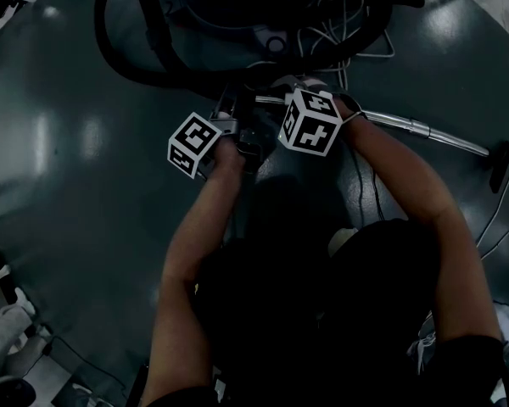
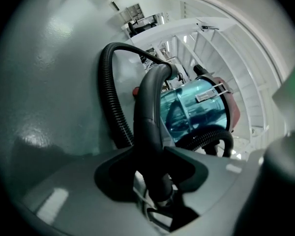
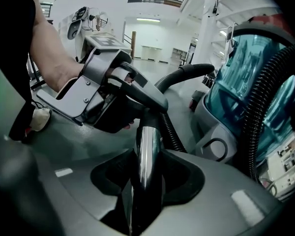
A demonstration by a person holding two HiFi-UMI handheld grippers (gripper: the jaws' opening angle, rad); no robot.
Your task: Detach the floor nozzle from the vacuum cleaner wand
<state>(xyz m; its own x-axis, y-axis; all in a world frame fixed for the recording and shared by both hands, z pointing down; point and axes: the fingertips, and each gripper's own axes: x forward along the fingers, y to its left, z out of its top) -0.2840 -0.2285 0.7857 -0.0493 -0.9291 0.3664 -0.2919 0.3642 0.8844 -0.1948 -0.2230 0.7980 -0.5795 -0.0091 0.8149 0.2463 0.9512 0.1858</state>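
Note:
In the head view the chrome wand (image 1: 424, 130) runs right across the dark floor to the black floor nozzle (image 1: 499, 166), which is joined to its far end. My left gripper (image 1: 236, 115) is shut on the wand's curved black handle (image 2: 150, 117), which fills the notch between its jaws (image 2: 157, 191). My right gripper (image 1: 290, 91) is shut on the chrome tube (image 3: 146, 156) just behind that handle (image 3: 147, 95). In the right gripper view the left gripper (image 3: 108, 100) clamps the handle from the left. The nozzle shows in neither gripper view.
The vacuum body with its teal see-through canister (image 2: 196, 112) (image 3: 246, 82) stands just beyond the grippers. Its ribbed black hose (image 1: 127, 49) (image 2: 110, 97) loops over the floor. Loose white cables (image 1: 339, 24) lie near the body, and another cable (image 1: 505, 219) trails at the right.

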